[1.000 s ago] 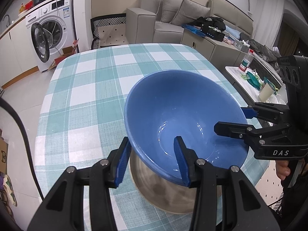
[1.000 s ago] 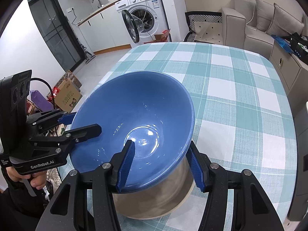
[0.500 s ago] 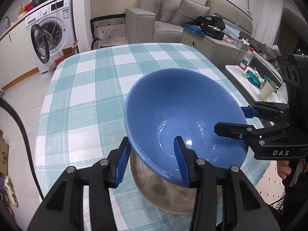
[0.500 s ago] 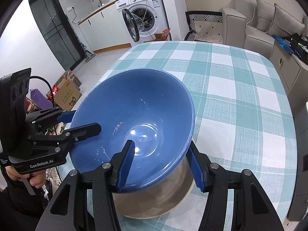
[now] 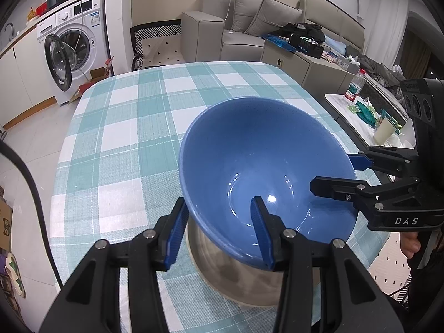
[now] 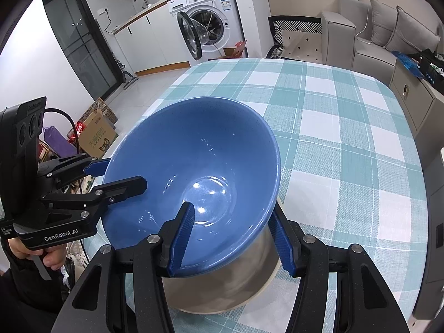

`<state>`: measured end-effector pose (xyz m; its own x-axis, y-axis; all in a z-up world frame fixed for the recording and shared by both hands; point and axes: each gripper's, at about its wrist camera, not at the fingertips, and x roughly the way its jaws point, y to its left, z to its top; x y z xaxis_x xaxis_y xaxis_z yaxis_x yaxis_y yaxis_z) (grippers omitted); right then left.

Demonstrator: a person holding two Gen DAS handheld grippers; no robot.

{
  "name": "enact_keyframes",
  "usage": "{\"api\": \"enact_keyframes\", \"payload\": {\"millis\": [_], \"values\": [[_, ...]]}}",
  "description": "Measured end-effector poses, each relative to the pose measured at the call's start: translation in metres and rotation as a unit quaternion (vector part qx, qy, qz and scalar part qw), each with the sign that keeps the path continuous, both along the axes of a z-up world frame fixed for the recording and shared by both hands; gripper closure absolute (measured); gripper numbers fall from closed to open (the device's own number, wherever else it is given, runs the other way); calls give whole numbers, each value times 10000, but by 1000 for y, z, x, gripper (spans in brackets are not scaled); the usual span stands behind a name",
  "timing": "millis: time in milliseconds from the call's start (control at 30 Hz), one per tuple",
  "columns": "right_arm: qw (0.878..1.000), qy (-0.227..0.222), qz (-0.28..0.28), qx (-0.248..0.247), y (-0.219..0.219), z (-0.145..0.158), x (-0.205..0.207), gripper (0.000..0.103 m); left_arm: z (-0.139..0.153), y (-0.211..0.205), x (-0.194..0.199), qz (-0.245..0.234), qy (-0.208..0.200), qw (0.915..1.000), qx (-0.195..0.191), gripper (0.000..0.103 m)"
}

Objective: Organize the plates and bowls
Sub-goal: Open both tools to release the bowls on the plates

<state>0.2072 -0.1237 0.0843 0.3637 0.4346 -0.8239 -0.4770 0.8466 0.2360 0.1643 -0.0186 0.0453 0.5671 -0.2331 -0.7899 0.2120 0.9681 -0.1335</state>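
A large blue bowl (image 5: 249, 161) (image 6: 199, 152) hangs tilted just above a steel bowl (image 5: 236, 277) (image 6: 222, 285) that stands on the green-checked table (image 5: 125, 138) (image 6: 347, 138) near its front edge. My left gripper (image 5: 219, 230) is shut on the blue bowl's near rim, one finger outside the wall and one inside. My right gripper (image 6: 231, 238) grips the rim the same way from the other side. Each gripper also shows in the other's view, the right gripper (image 5: 333, 173) at the right and the left gripper (image 6: 119, 176) at the left. The blue bowl hides most of the steel bowl.
The checked cloth stretches away beyond the bowls. A low side table (image 5: 341, 102) with a bottle and a cup stands off the table's right side. A washing machine (image 5: 69, 47) with its door open, a grey sofa (image 5: 249, 27) and cardboard boxes (image 6: 97, 136) lie further off.
The blue bowl's far rim has crept up very slightly and the glints inside it have shifted. Both grippers keep their places and their hold.
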Motion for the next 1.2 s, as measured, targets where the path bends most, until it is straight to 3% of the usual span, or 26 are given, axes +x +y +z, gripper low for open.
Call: {"api": "enact_keyframes", "payload": {"millis": [233, 433, 633, 767, 867, 1000, 1200], "values": [[10000, -9, 16, -19, 0, 0, 0, 46, 0, 0, -1, -10, -4, 10000, -3, 58], [10000, -38, 49, -10, -1, 1, -1, 46, 3, 1, -2, 7, -63, 10000, -13, 51], [9997, -217, 91, 62, -6, 13, -2, 29, 21, 8, -9, 65, -446, 9990, -47, 20], [9994, -327, 61, 124, -10, 21, -4, 15, 28, 13, -15, 74, -642, 9979, -56, 12], [9990, -431, 22, 148, -14, 25, -5, 11, 33, 16, -19, 113, -802, 9967, -20, 4], [9979, -614, -21, 209, -18, 32, -10, 1, 37, 20, -24, 203, -938, 9954, 41, 0], [9958, -865, -35, 307, -26, 39, -21, 1, 37, 27, -31, 424, -1123, 9928, -6, 0]]}}
